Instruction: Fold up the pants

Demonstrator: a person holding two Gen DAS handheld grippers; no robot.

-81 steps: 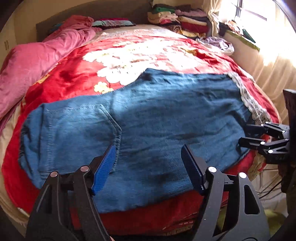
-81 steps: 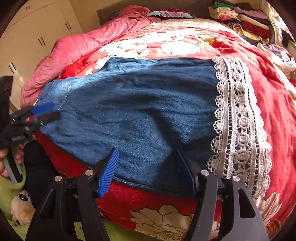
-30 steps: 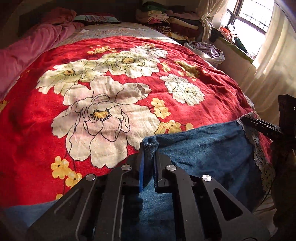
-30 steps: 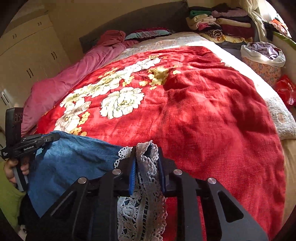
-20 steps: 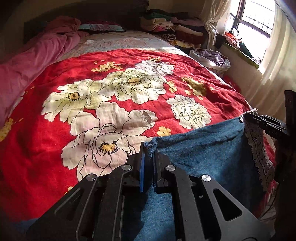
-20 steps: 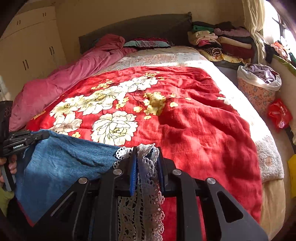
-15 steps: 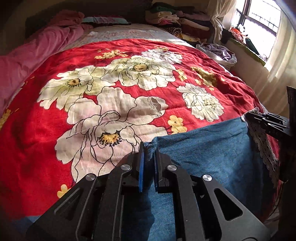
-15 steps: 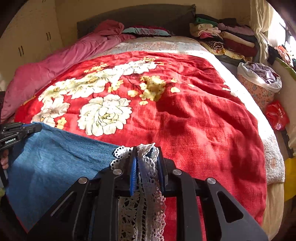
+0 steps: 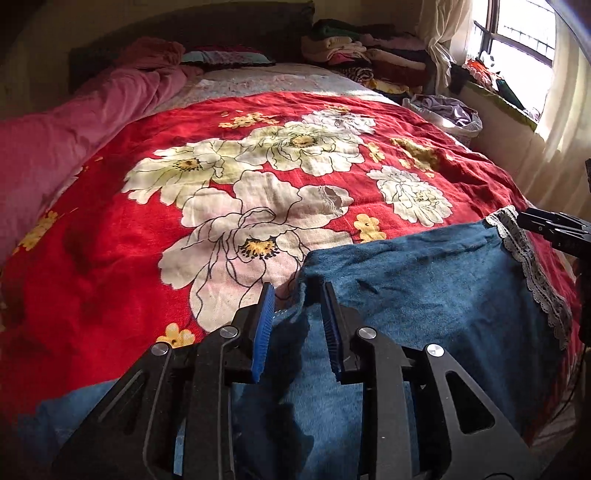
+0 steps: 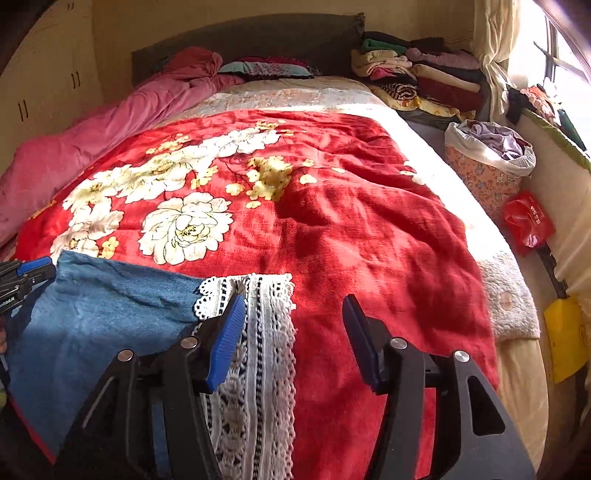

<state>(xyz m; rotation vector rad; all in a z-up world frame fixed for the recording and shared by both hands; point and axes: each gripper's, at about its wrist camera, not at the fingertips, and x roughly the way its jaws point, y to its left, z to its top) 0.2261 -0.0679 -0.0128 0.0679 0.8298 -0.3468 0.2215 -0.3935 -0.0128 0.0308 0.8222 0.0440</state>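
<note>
Both the left gripper point(image 9: 297, 314) and right gripper point(image 10: 291, 332) have their fingers spread, released, so the blue denim pants with white lace hem point(image 9: 424, 295), lying between and below the fingers on the red floral blanket point(image 9: 110, 258), could slump unevenly or snag on withdrawal.

A wide bed point(image 10: 436, 122) fills the room, spread with a red blanket point(image 10: 369, 229) printed with large white and yellow flowers. A pink quilt point(image 10: 92, 144) lies bunched along its left side, with a patterned pillow point(image 10: 269, 68) against the dark headboard point(image 10: 251, 35). Folded clothes point(image 10: 417, 77) are stacked in the far right corner. Pale cupboards point(image 10: 44, 85) line the left wall. On the right, bright daylight comes through a barred window point(image 9: 517, 37) with a cream curtain point(image 9: 557, 147); beside the bed stand a flowered basket point(image 10: 484, 177) lined with a white bag, a red packet point(image 10: 526, 221) and something yellow point(image 10: 565, 336).
</note>
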